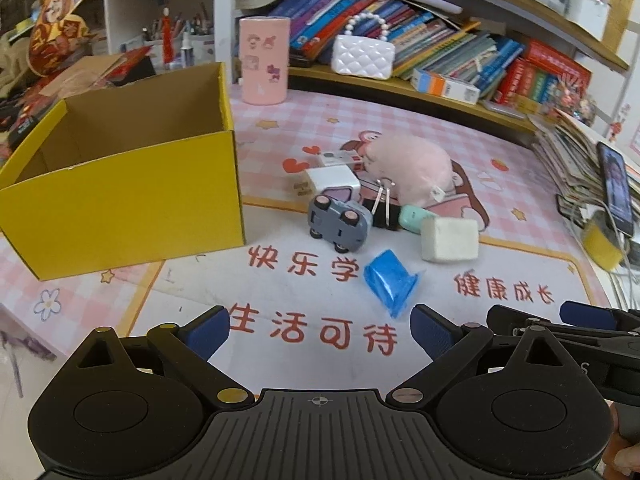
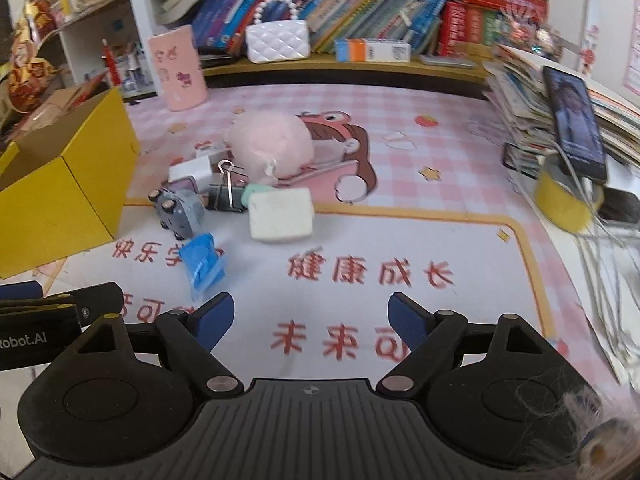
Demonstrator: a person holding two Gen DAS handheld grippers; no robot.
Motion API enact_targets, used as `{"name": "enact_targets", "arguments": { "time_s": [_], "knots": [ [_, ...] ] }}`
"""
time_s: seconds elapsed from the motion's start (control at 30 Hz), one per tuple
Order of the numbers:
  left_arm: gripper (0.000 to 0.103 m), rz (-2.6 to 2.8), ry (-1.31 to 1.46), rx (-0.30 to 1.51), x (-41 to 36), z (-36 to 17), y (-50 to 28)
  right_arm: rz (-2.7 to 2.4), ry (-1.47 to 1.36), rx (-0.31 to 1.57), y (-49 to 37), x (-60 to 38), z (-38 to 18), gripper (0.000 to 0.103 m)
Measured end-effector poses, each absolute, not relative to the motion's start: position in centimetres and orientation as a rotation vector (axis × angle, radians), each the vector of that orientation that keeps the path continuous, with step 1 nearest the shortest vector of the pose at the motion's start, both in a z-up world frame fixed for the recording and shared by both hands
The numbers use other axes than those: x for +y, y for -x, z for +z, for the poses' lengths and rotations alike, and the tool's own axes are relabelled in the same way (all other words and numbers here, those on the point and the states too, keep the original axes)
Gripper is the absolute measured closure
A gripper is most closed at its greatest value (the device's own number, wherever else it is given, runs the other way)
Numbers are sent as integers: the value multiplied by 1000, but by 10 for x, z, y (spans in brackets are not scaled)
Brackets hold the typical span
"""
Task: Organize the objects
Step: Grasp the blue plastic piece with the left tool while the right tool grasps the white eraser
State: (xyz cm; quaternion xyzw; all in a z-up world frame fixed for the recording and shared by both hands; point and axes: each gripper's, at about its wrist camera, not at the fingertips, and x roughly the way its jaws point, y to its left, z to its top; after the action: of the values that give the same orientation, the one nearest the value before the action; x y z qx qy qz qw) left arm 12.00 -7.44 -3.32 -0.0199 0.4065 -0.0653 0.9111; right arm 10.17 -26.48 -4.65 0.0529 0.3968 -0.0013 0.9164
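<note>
child's study desk at home | cartoon desk mat (image 1: 280, 128) | crowded bookshelf (image 1: 440, 52)

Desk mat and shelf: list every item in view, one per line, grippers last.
cardboard box: one, yellow, open, mat's left
toy car: one, grey, on its side beside box
packet: one, blue, nearest grippers
block: one, white, right of car
binder clip: one, black, mid-pile
chargers: at least two, white, behind car
plush: one, pink, behind pile
cup: one, pink, mat's back
purse: one, white, shelf
books: many, shelf
phone: one, propped right
left gripper: open
right gripper: open
</note>
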Motion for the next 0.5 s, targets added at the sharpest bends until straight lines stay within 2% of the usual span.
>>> {"name": "enact_targets", "arguments": {
  "time_s": [0.5],
  "knots": [
    [5,7,56,848,-79,-28,-135,114,-91,798,-170,-265,-62,20]
  ]
}}
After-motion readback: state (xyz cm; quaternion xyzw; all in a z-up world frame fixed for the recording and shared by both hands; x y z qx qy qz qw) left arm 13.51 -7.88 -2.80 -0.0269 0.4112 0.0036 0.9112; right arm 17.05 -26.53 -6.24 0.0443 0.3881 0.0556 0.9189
